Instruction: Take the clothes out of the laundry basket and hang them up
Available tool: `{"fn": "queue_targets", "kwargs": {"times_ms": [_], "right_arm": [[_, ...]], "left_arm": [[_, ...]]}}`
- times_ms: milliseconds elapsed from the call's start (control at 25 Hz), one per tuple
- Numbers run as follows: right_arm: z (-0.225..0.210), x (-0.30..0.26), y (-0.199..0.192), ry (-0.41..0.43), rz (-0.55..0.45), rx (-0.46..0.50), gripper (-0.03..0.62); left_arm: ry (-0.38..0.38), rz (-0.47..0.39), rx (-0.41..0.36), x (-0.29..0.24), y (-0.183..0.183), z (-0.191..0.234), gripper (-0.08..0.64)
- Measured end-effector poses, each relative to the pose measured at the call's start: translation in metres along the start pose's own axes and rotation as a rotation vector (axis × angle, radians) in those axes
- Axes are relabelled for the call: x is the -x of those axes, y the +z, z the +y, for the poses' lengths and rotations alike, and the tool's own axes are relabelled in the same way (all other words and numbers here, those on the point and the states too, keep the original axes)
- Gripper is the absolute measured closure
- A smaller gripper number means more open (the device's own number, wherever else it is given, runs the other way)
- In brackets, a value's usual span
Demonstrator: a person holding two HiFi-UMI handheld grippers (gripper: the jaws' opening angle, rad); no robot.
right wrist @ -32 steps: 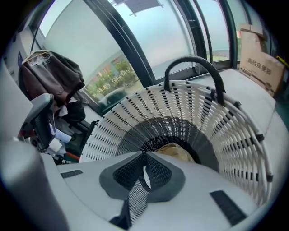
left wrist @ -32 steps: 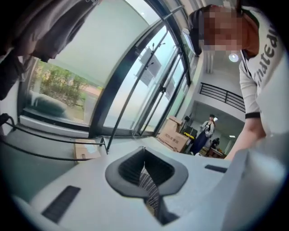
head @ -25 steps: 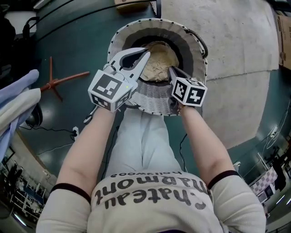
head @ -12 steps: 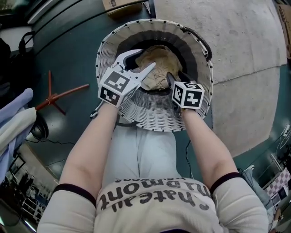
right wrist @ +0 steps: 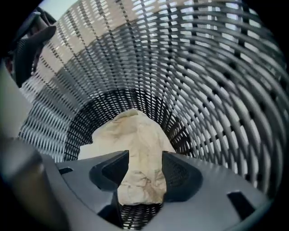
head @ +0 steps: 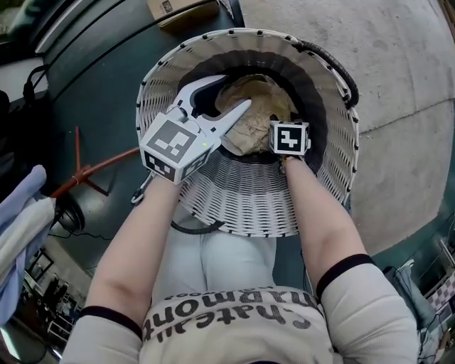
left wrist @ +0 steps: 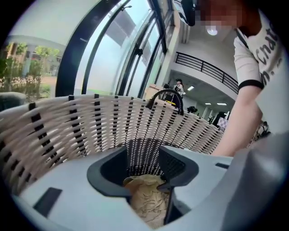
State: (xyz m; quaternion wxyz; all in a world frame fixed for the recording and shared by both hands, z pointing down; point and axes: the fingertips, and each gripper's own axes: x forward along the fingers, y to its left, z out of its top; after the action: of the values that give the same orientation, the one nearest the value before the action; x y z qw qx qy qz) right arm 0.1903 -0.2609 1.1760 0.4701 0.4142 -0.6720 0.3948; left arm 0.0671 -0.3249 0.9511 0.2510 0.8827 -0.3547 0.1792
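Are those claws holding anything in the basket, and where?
Nothing is held. Both the left gripper and right gripper have just been opening; the beige cloth shows between their open jaws, ungripped.

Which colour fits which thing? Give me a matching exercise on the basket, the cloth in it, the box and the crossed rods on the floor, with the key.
Things:
1. basket
2. cloth
3. box
4. rods

Colours:
a. brown
b. red-orange
c. white and black
d. beige

Pairs: 1-c, 2-d, 3-a, 4-b.
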Motion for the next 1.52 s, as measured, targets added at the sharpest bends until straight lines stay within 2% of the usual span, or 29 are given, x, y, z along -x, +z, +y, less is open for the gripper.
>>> {"fn": "queue_targets", "kwargs": {"times_ms": [120, 200, 240, 280, 400, 560, 720, 960, 1160, 1320, 1520], "right_arm": [[-0.006, -0.018, -0.006, 0.010, 0.012, -0.045, 0.365], [-0.012, -0.024, -0.009, -0.010, 0.015, -0.041, 0.367], [-0.018, -0.024, -0.008, -0.038, 0.014, -0.034, 0.407], [-0.023, -0.021, -0.007, -0.067, 0.016, -0.037, 0.547], [-0.017, 0.005, 0.000, -0.080, 0.022, -0.070, 0.554], [0.009, 0.077, 0.025, -0.030, -0.035, -0.024, 0.557], [0.045, 0.170, 0.064, 0.068, -0.157, -0.009, 0.558], [0.076, 0.318, 0.108, 0.249, -0.277, 0.160, 0.558], [0.082, 0.439, 0.152, 0.426, -0.349, 0.165, 0.558], [0.094, 0.540, 0.182, 0.546, -0.433, 0.224, 0.558], [0.115, 0.668, 0.212, 0.749, -0.550, 0.347, 0.558]], "left_arm": [[0.005, -0.050, 0.046, 0.003, 0.007, 0.008, 0.348], [-0.002, -0.092, 0.069, 0.007, 0.015, 0.009, 0.348], [-0.009, -0.109, 0.072, 0.009, 0.019, 0.007, 0.348], [-0.016, -0.121, 0.070, 0.011, 0.024, 0.006, 0.348], [-0.023, -0.133, 0.055, 0.023, 0.036, 0.001, 0.348], [-0.006, -0.172, 0.081, 0.049, 0.066, -0.019, 0.353], [0.016, -0.180, 0.073, 0.085, 0.097, -0.037, 0.356], [0.028, -0.125, 0.059, 0.137, 0.120, -0.064, 0.356], [0.027, -0.082, 0.029, 0.172, 0.149, -0.089, 0.356], [0.026, -0.096, -0.006, 0.201, 0.197, -0.109, 0.354], [0.001, -0.166, -0.139, 0.220, 0.295, -0.123, 0.331]]}}
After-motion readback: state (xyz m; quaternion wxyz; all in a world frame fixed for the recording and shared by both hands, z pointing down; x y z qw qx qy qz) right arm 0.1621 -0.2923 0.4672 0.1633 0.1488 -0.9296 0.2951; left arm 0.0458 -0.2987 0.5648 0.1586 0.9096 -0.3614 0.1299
